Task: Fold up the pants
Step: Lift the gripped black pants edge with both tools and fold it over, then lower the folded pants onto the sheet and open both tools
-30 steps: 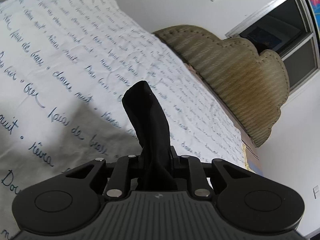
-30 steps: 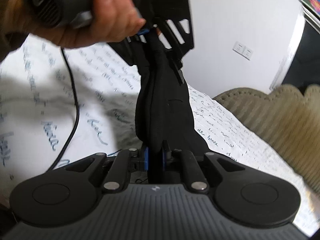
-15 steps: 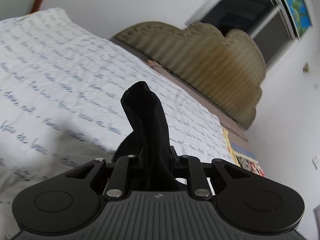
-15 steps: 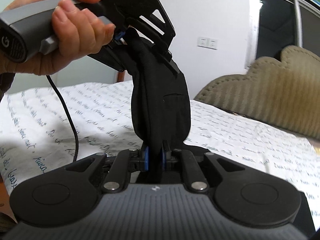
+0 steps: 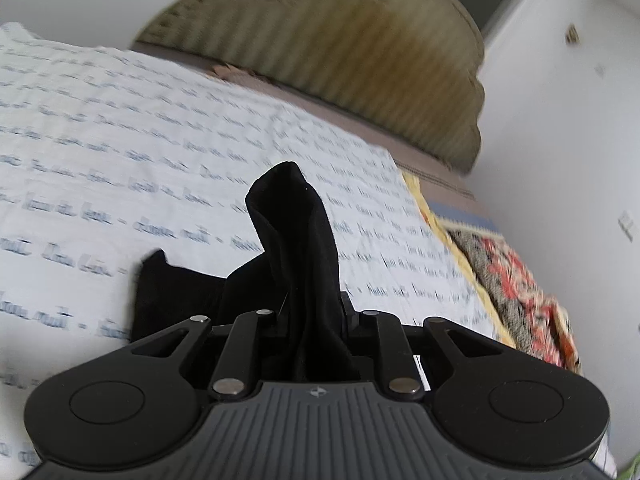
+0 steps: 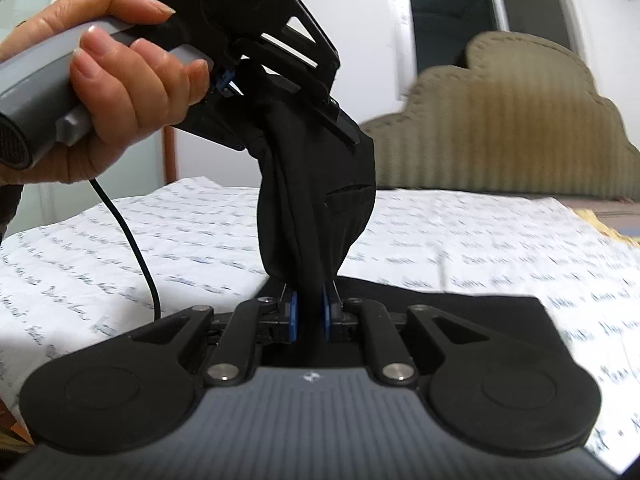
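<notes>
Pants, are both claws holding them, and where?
Yes. Left claw and right claw each clamp a bunched fold of the black pants.

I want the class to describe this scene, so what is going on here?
A person is folding black pants over a bed, with tongs in each hand. The right tongs and the left tongs are both shut on the cloth, which is bunched between them. The person's left hand grips the handle. Part of the pants lies on the sheet.

Black pants [image 6: 316,208], white sheet [image 5: 120,120] — blue script
</notes>
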